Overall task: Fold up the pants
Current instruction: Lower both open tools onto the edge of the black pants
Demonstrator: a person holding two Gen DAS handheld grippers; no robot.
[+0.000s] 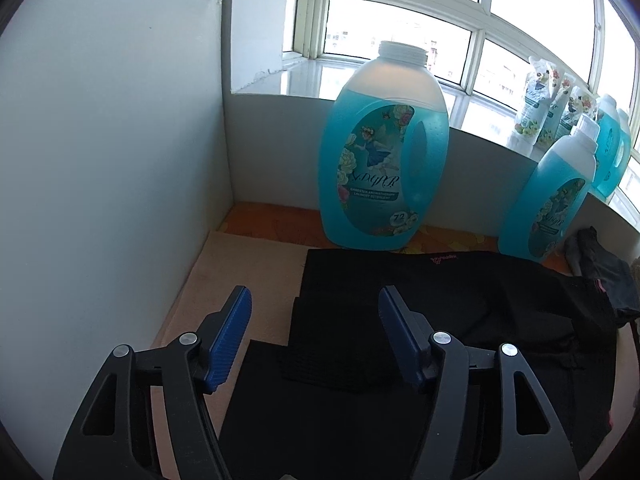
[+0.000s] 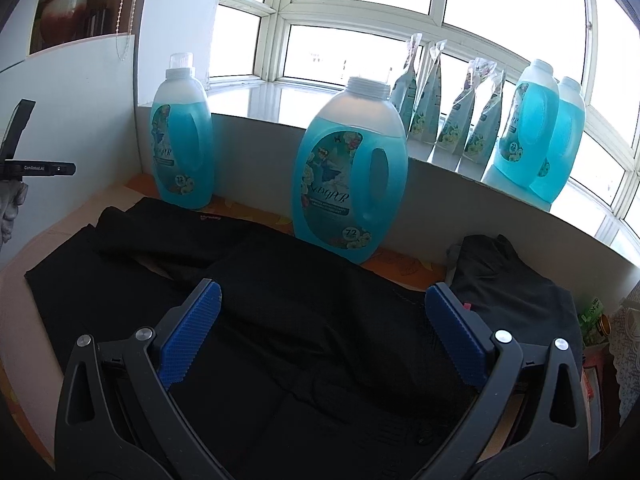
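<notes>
Black pants point(image 1: 400, 320) lie folded over themselves on the beige table top point(image 1: 248, 264), with a small pink logo near their far edge. My left gripper point(image 1: 314, 300) is open and empty, hovering over the pants' left part. The same pants point(image 2: 280, 320) fill the middle of the right wrist view. My right gripper point(image 2: 322, 296) is open and empty above them. Part of the left gripper point(image 2: 24, 168) shows at the far left edge of the right wrist view.
Large blue detergent bottles point(image 1: 384, 152) point(image 2: 348, 172) stand behind the pants against a low grey wall. More bottles and pouches point(image 2: 452, 120) line the windowsill. A second dark garment point(image 2: 516, 280) lies bunched at the right. A white panel point(image 1: 100, 160) closes the left side.
</notes>
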